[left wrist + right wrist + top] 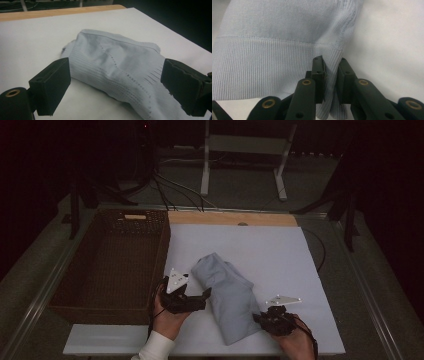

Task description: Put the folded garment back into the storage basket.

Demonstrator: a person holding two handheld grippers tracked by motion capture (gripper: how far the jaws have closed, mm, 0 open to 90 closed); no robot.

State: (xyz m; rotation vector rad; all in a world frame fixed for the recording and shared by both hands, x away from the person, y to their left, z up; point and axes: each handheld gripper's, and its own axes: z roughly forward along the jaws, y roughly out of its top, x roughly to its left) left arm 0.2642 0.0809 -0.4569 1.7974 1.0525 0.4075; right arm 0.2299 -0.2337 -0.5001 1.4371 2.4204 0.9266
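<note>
The folded pale blue sweater (227, 297) lies just right of the wicker basket (112, 265). The right gripper (332, 75) is clamped on its ribbed hem. The left gripper (192, 299) has its jaws apart beside it.

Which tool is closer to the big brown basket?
Left. The left tool sits just beside the basket, open toward the blue sweater. The right tool is on the sweater's far side, pinching its ribbed hem.
</note>
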